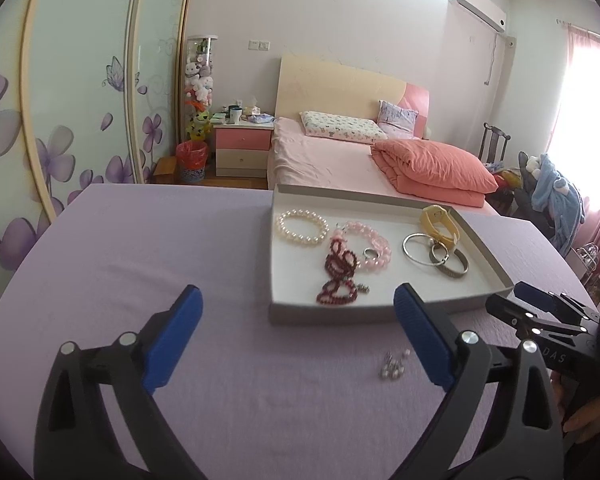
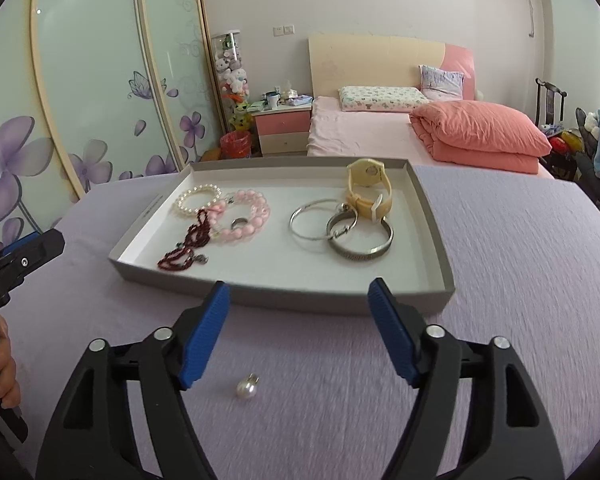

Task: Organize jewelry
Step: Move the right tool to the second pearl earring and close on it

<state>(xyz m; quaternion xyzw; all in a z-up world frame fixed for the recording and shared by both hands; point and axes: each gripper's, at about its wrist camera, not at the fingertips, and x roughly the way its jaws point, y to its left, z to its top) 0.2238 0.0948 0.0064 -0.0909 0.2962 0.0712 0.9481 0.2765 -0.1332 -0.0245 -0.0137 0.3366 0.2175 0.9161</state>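
A grey tray (image 2: 340,298) with a white floor lies on the lilac table and holds a pearl bracelet (image 2: 198,198), a pink bead bracelet (image 2: 246,216), a dark red bead string (image 2: 188,246), silver bangles (image 2: 340,228) and a yellow watch (image 2: 370,192). The tray (image 1: 340,314) also shows in the left wrist view. A pearl earring (image 2: 247,389) lies on the cloth between my open right gripper's (image 2: 298,310) fingers. In the left wrist view small pearl earrings (image 1: 392,366) lie near my open left gripper's (image 1: 298,316) right finger.
The lilac tablecloth (image 2: 520,280) covers the whole table. The right gripper's body (image 1: 548,320) shows at the left view's right edge, the left gripper's body (image 2: 16,264) at the right view's left edge. A pink bed (image 2: 420,132) and wardrobe doors stand behind.
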